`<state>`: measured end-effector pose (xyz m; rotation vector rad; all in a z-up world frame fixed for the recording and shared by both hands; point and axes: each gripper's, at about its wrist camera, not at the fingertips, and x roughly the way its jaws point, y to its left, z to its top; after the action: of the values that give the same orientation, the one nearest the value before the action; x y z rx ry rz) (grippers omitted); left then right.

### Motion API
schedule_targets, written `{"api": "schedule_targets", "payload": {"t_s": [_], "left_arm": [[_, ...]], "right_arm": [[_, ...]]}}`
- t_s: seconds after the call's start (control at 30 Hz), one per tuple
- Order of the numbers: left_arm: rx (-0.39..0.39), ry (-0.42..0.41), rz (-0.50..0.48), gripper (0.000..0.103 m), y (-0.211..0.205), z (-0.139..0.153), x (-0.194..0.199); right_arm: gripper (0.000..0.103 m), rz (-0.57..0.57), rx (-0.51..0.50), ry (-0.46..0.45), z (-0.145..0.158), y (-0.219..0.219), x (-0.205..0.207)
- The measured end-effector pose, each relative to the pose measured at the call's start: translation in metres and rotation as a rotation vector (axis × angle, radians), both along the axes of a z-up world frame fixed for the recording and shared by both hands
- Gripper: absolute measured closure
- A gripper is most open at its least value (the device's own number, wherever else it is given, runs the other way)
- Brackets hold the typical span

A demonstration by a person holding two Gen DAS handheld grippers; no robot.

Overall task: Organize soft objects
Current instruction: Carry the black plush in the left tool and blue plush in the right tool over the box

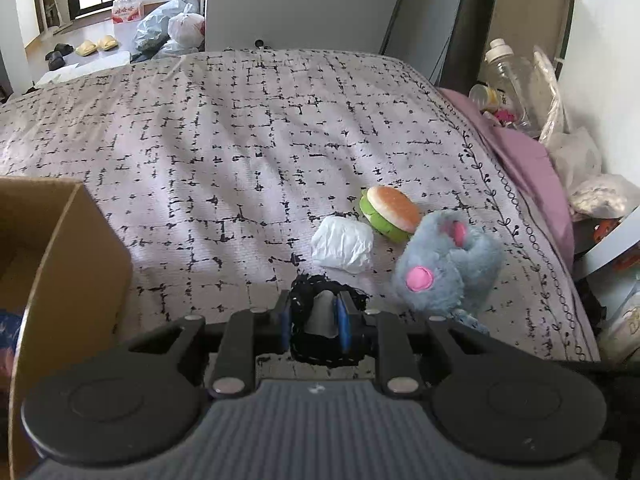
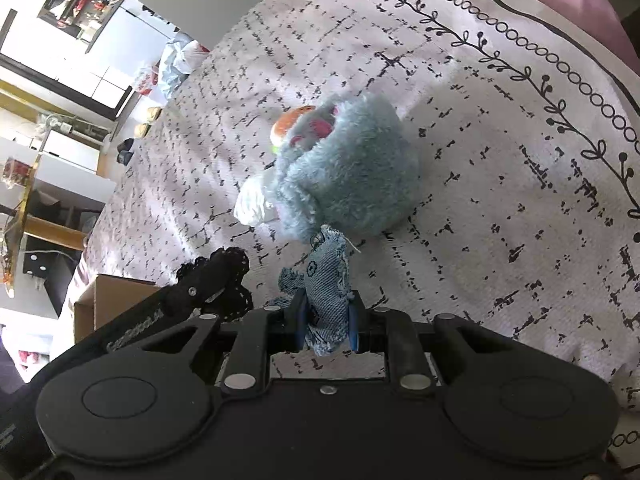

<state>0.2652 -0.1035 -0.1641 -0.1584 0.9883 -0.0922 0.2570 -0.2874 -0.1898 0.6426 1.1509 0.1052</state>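
Note:
My left gripper (image 1: 316, 320) is shut on a black lace fabric piece (image 1: 316, 346), held just above the bed. My right gripper (image 2: 326, 324) is shut on a blue denim scrap (image 2: 326, 288). A grey-blue plush mouse (image 1: 448, 264) with pink ears lies on the bed, right of the left gripper; in the right wrist view the plush mouse (image 2: 348, 168) sits just beyond the denim. A plush hamburger (image 1: 390, 212) and a crumpled white cloth (image 1: 342, 246) lie beside it. The black lace and the left gripper (image 2: 216, 280) show at the left of the right wrist view.
A patterned bedspread (image 1: 224, 140) covers the bed. An open cardboard box (image 1: 60, 264) stands at the left; it also shows in the right wrist view (image 2: 116, 300). Bottles and bags (image 1: 516, 88) crowd the far right beside a purple sheet (image 1: 520, 152). Bags and slippers lie on the floor beyond.

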Motion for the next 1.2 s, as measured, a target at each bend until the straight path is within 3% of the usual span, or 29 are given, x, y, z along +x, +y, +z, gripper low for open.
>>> {"api": "schedule_targets", "payload": {"t_s": [0.77, 1.2], "left_arm": [[-0.033, -0.066, 0.1, 0.081, 0.039, 0.066, -0.059], [-0.054, -0.121, 0.167, 0.081, 0.075, 0.095, -0.087]], "right_arm": [[0.083, 0.052, -0.022, -0.141, 0.072, 0.018, -0.023], [0.083, 0.115, -0.053, -0.236, 0.108, 0.054, -0.04]]}}
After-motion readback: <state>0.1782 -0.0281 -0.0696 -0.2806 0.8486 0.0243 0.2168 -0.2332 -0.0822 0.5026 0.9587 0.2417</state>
